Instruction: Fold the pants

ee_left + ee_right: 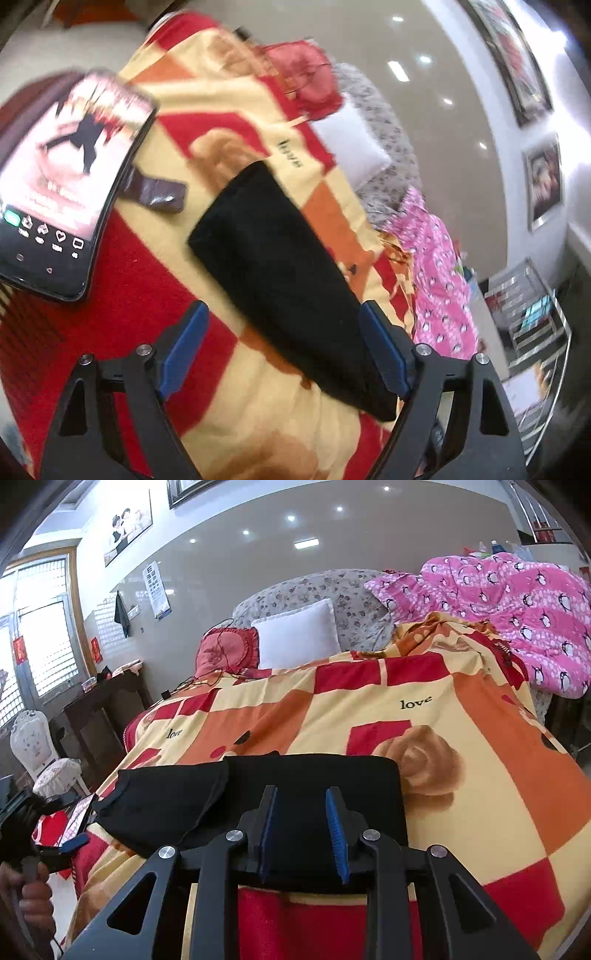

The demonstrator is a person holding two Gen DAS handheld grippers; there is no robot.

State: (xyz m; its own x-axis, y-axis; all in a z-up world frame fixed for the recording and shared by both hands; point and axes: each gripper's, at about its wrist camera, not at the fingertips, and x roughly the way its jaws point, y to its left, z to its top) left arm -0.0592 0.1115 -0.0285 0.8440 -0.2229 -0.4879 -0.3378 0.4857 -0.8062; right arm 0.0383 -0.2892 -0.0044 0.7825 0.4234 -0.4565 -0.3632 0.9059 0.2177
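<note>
Softly folded black pants (314, 797), patterned bedspread (461, 716)

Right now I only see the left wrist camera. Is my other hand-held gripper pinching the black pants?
Observer: No. The right hand-held gripper hangs over the black pants, jaws apart, nothing pinched.
Operator: Are the pants all flat?
Observer: Not quite. The right wrist view shows a flap lying doubled over at their left end.
Operator: What's past that end?
Observer: A white chair below a window.
</note>
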